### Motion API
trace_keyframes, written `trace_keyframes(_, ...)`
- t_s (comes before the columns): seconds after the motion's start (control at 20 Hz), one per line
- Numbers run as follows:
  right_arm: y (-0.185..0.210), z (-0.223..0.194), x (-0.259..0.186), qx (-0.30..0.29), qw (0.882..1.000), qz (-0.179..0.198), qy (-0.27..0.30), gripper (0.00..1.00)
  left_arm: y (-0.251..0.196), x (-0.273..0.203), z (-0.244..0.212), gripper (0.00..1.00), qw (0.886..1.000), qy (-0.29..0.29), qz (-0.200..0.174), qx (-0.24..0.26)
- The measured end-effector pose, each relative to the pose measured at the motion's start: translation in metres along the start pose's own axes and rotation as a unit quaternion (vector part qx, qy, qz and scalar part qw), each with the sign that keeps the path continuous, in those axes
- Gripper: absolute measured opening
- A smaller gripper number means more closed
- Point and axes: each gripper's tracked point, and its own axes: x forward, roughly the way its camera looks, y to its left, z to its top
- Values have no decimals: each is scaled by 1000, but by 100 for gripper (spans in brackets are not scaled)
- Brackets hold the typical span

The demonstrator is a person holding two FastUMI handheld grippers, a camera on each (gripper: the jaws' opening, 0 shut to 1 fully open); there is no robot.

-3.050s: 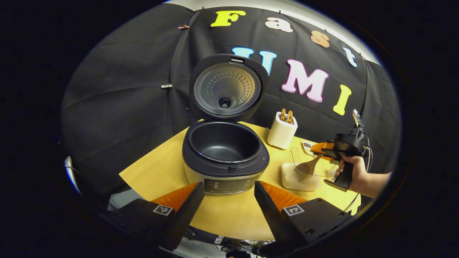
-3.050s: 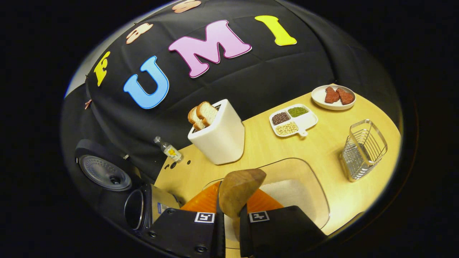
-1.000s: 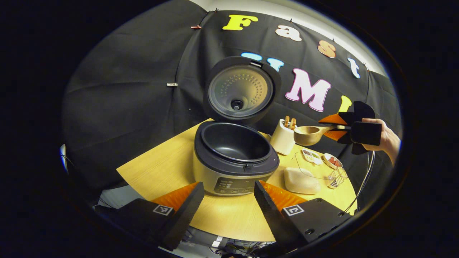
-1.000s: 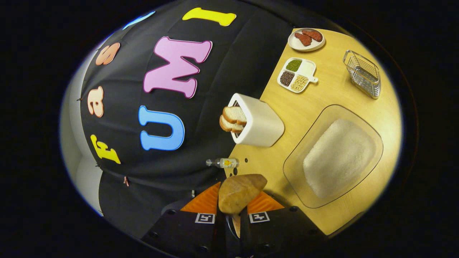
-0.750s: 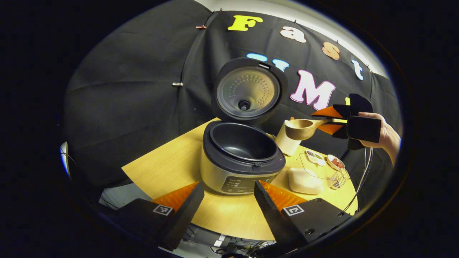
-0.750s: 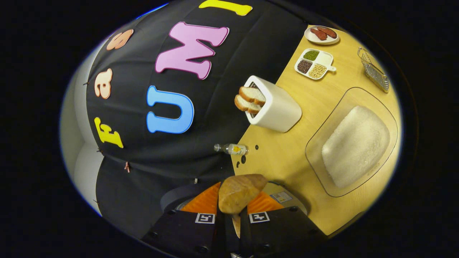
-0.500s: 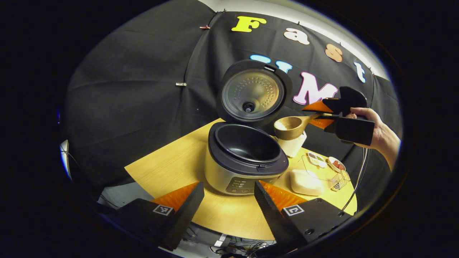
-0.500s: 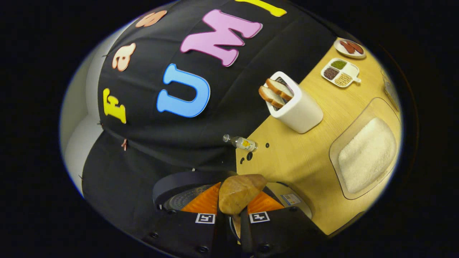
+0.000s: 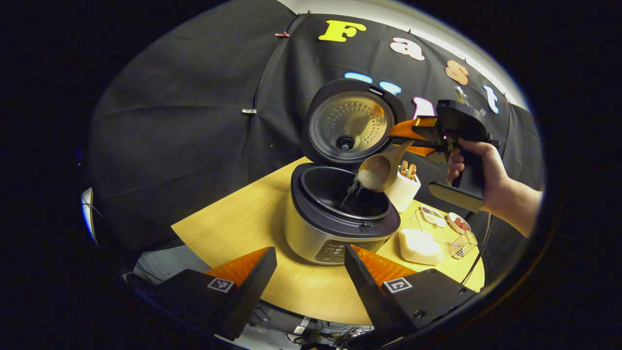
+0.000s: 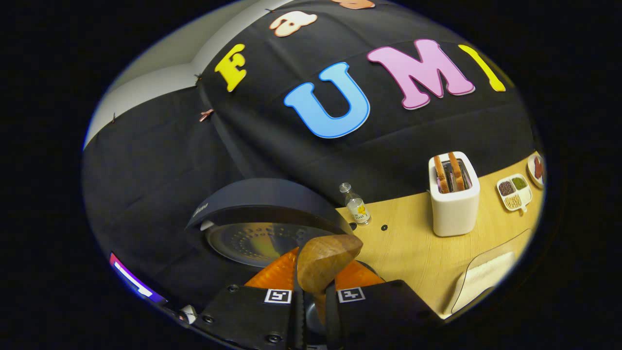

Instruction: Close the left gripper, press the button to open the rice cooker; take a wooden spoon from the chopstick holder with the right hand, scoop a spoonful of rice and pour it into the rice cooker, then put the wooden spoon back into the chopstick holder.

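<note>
Now, left gripper view: the left gripper (image 9: 311,265) sits low at the near table edge with its two fingers spread wide, holding nothing, pointed at the rice cooker (image 9: 340,221). Cooker stands on the wooden table (image 9: 243,228), lid (image 9: 352,124) swung up and upright behind the dark inner pot (image 9: 345,194). Above the pot's right rim the right gripper (image 9: 413,138), held by a hand (image 9: 478,170), has its fingers pinched on the handle of the wooden spoon (image 9: 381,170); spoon bowl is tipped down toward the pot and white rice (image 9: 354,187) is falling from it into the pot. Right of the cooker: white toaster (image 9: 403,187) partly behind the spoon, clear tray of rice (image 9: 420,243), divided dish (image 9: 430,214), small plate (image 9: 459,223), wire chopstick holder (image 9: 459,248) near the far right edge. Right gripper view: right gripper (image 10: 314,291) fingers close together, clamped on the spoon handle, the wooden spoon (image 10: 323,262) bowl's back facing the camera right in front. Cooker lid (image 10: 262,228) just behind it. On the table (image 10: 408,248): small bottle (image 10: 356,205) by the wall, toaster (image 10: 453,194) with two bread slices, divided dish (image 10: 515,192), plate (image 10: 537,170) at the edge, rice tray (image 10: 486,279) lower right.
</note>
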Motion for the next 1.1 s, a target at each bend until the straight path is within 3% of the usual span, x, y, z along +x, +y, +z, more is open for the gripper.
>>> trace_keyframes(0.25, 11, -27, 11, -83, 996, 29, 18, 19, 2, 4, 0, 96, 1000, 4, -3, 3)
trace_keyframes(0.75, 29, -54, 16, -193, 978, 78, 25, 20, 7, 12, 8, 96, 1000, 7, 3, 21)
trace_keyframes(0.9, 40, -63, 12, -244, 964, 103, 23, 20, 6, 12, 10, 96, 1000, 8, 0, 26)
trace_keyframes(1.1, 62, -89, -2, -329, 931, 153, 28, 19, 6, 11, 10, 96, 1000, 6, 3, 22)
